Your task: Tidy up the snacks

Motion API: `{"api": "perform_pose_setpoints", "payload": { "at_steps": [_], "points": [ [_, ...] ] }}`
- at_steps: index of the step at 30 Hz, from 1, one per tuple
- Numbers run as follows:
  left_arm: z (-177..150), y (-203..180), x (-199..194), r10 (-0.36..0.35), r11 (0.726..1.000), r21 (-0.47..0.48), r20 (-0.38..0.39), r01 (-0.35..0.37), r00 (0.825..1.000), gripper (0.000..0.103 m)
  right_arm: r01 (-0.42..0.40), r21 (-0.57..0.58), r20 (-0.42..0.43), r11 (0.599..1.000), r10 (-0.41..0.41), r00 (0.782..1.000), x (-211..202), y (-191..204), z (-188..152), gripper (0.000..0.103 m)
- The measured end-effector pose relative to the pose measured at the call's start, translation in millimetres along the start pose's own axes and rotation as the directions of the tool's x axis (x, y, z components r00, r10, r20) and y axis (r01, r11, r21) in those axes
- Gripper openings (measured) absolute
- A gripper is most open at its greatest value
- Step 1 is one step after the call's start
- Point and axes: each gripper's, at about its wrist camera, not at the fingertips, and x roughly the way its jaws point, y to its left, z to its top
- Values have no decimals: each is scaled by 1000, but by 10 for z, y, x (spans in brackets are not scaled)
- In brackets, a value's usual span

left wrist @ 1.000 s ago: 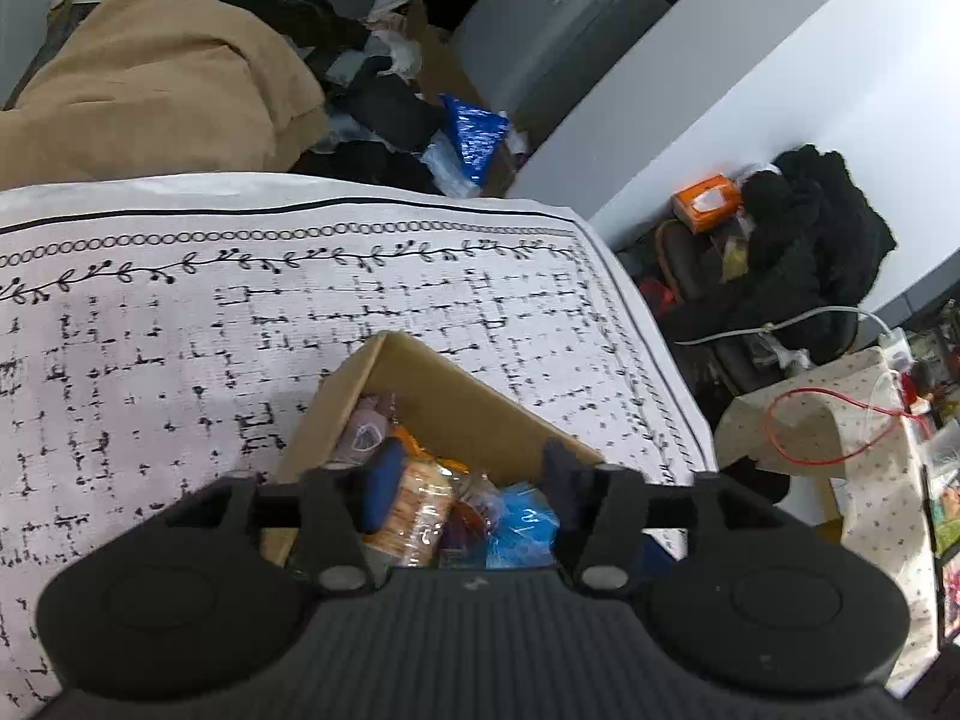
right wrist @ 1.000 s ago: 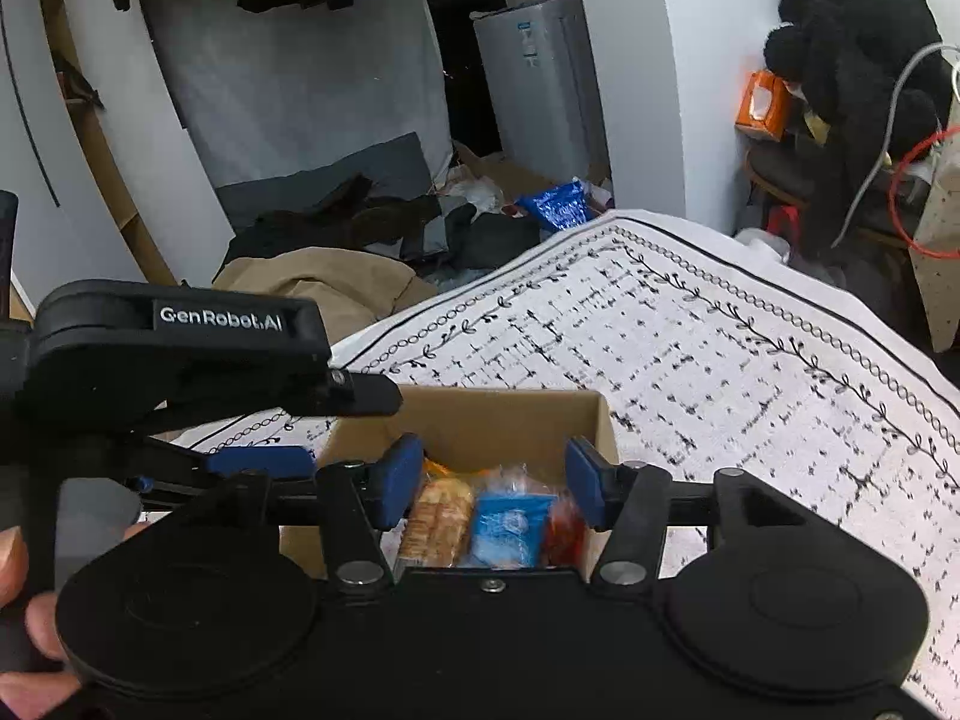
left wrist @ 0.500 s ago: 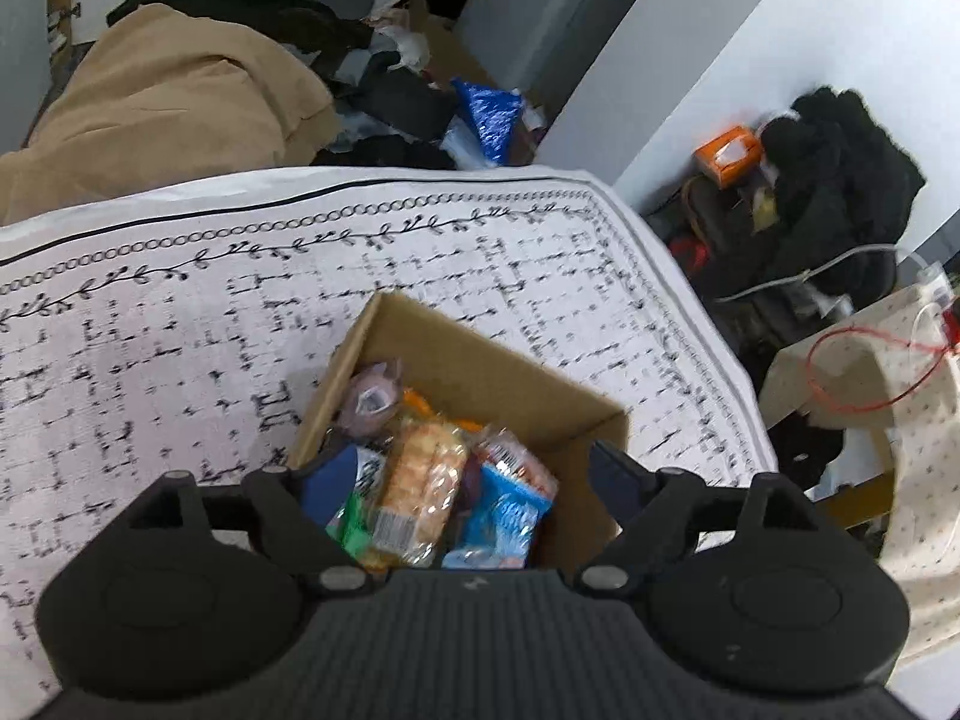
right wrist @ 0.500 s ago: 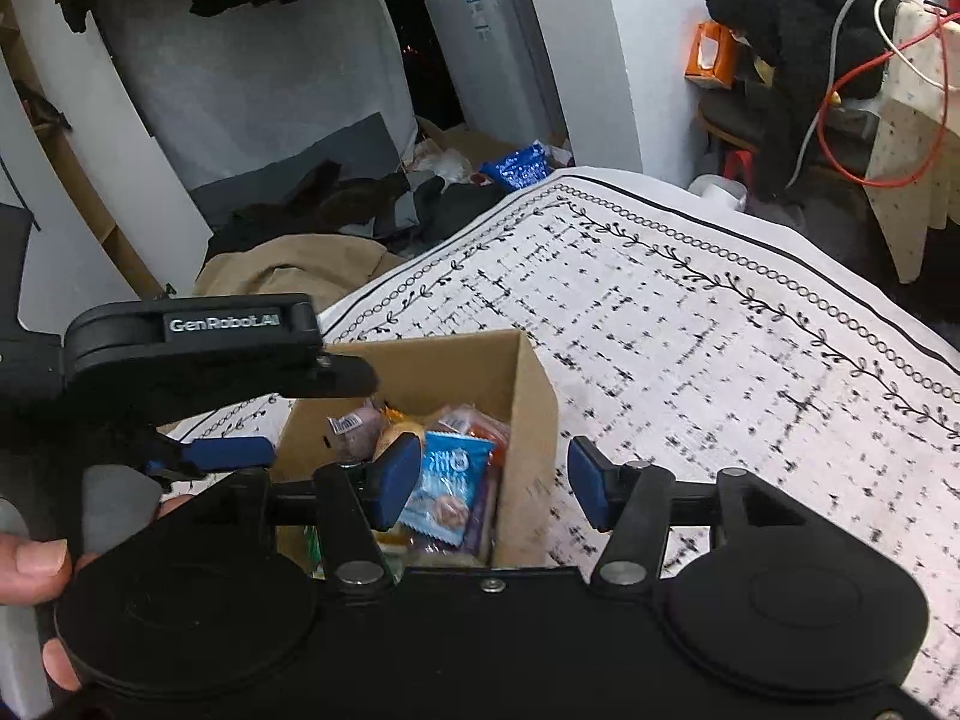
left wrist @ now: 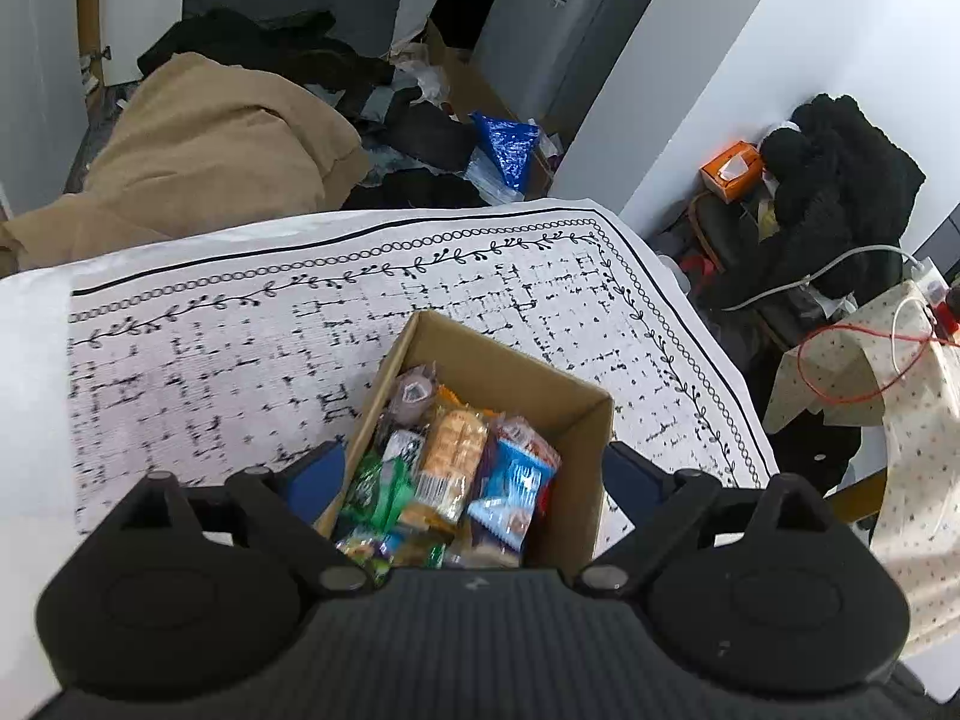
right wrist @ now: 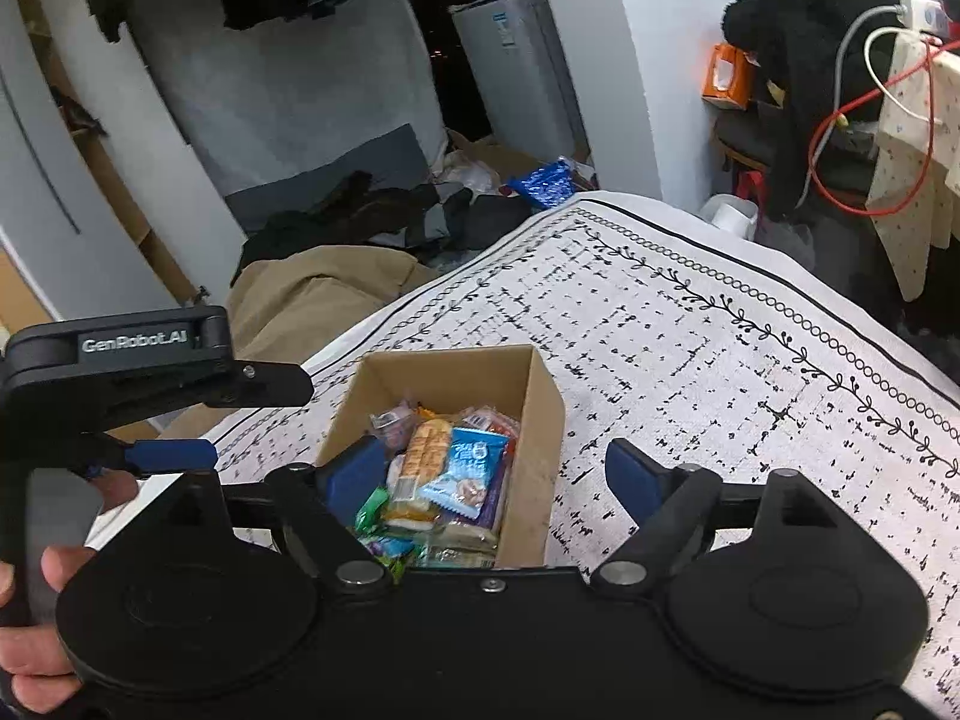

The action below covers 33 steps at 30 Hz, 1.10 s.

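Patterned cloth carries the snack box (left wrist: 543,387) at lower centre, long axis running away, straight ahead of both grippers; left gripper (left wrist: 471,474) and right gripper (right wrist: 495,468), empty, are opening.

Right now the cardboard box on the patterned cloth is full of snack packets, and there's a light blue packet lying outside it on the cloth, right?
Not quite. The light blue packet lies inside the cardboard box, on top of the other snack packets, not out on the patterned cloth. The right wrist view shows it, and the left wrist view agrees. The box is indeed full of snacks.
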Motion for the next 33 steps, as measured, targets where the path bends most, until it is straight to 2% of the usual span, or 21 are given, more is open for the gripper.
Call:
{"api": "perform_pose_setpoints", "payload": {
  "at_steps": [7, 12, 17, 22, 25, 33],
  "points": [
    [-199, -15, -422, 14, 999, 30, 23, -15, 1000, 103, -36, -30, 24, 999, 36, 999, -297, 35, -30, 95],
    [-339, -14, -677, 26, 999, 46, 38, -28, 999, 103, -41, -39, 29, 998, 42, 999, -527, 24, -37, 96],
    [-450, -13, -962, 30, 997, 62, 80, -35, 996, 103, -51, -45, 54, 998, 53, 997, -752, 11, -54, 103],
    [-567, -18, -1168, 22, 995, 95, 97, -32, 995, 103, -57, -69, 63, 996, 61, 996, -920, 47, -96, 103],
    [-653, 5, -1268, -3, 994, 105, 94, -7, 996, 103, -59, -88, 64, 994, 64, 996, -1022, 85, -128, 103],
    [-866, 45, -1532, 8, 992, 125, 110, -22, 994, 103, -54, -99, 63, 994, 60, 996, -1357, 119, -171, 103]
  ]
}}
